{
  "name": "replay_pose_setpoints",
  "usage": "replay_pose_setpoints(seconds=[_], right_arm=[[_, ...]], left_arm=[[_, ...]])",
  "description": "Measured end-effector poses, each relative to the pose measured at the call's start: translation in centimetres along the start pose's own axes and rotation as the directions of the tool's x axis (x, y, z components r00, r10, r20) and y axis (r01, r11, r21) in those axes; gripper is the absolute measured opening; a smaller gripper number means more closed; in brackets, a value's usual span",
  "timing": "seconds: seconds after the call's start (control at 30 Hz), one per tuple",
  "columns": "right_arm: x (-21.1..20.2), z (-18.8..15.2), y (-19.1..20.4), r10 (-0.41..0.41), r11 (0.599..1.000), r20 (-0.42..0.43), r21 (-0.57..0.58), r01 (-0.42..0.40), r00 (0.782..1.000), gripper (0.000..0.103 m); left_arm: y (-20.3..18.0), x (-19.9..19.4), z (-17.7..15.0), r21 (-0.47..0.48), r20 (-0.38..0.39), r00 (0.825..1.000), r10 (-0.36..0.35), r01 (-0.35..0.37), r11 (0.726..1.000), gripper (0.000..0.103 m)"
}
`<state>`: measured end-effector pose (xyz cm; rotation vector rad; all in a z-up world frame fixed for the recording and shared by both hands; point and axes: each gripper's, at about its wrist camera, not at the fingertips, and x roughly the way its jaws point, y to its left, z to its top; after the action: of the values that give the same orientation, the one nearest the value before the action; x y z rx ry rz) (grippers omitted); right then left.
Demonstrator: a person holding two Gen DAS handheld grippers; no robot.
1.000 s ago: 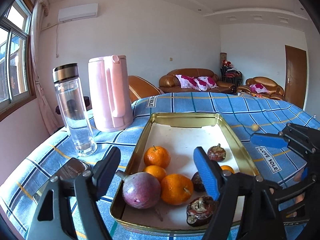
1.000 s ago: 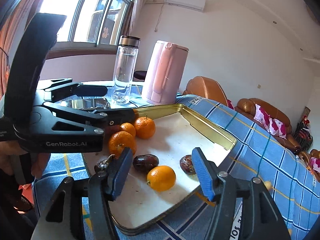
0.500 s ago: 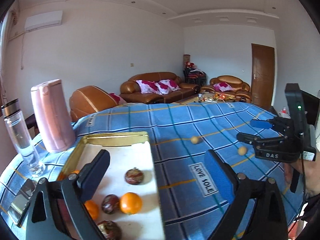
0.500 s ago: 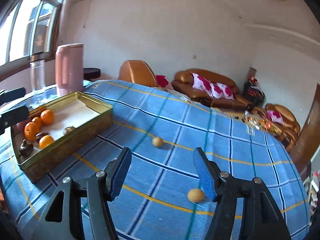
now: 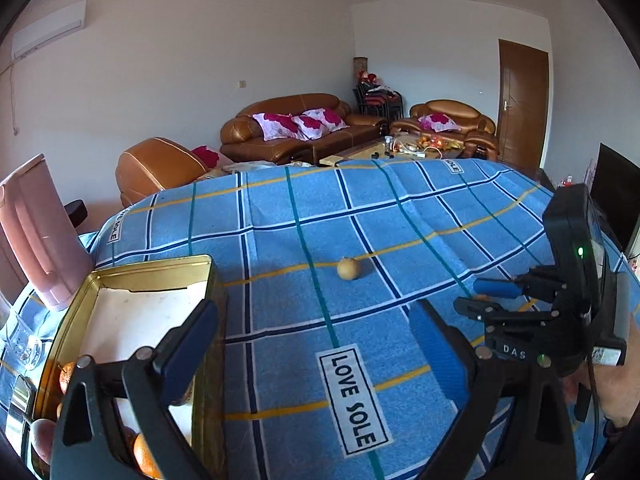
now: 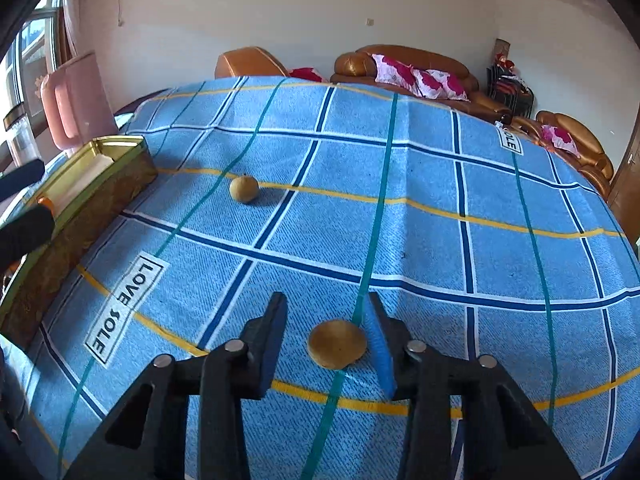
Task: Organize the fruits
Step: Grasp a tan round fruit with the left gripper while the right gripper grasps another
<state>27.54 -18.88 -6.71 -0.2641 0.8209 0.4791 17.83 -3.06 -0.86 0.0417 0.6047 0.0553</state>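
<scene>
Longan (image 6: 337,343) (tan, round) between claw (image 6: 326,336) fingers.

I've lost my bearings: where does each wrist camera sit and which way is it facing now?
Left wrist: rides the left claw, facing across the blue cloth; gold tray at left, right claw and hand at right.
Right wrist: rides the right claw, angled down at the near tan fruit between its open fingers.
Shared: far tan fruit, tray.
</scene>
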Motion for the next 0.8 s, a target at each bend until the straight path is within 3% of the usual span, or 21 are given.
replay_pose_setpoints(seconds=[0.17,0.5,0.57,0.6,0.7,0.8], right_arm=[[-0.6,0.1,-0.8,0.037,0.999,0.037,0.024,-0.038,0.999,0.020],[-0.3,0.8,-2.1,0.036,0.998,0.059,0.055,-0.039,0.998,0.019],[-1.2,0.6,-2.7,0.044,0.996,0.104,0.079,-0.052,0.994,0.019],[-1.4,0.6,-3.0,0.056,0.994,0.120,0.089,-0.067,0.991,0.021],[-1.4,0.5,-2.7,0.090,0.992,0.110,0.078,-0.099,0.990,0.040],[-0.7,0.4,-1.3,0.113,0.993,0.056,0.021,-0.114,0.992,0.041]], left_arm=[[-1.0,2.1,1.5,0.008,-0.020,1.000,0.014,-0.014,1.000,0.098],[-2.3,10.2,1.3,-0.008,-0.178,0.982,0.059,-0.061,0.998,0.090],[-1.9,10.9,1.4,-0.029,-0.183,0.981,0.058,-0.065,0.997,0.089],[-1.8,11.1,1.5,-0.034,-0.185,0.981,0.059,-0.066,0.997,0.089],[-1.8,11.5,1.8,-0.034,-0.183,0.981,0.062,-0.070,0.997,0.089],[-2.0,11.7,1.7,-0.025,-0.182,0.981,0.059,-0.065,0.998,0.089]])
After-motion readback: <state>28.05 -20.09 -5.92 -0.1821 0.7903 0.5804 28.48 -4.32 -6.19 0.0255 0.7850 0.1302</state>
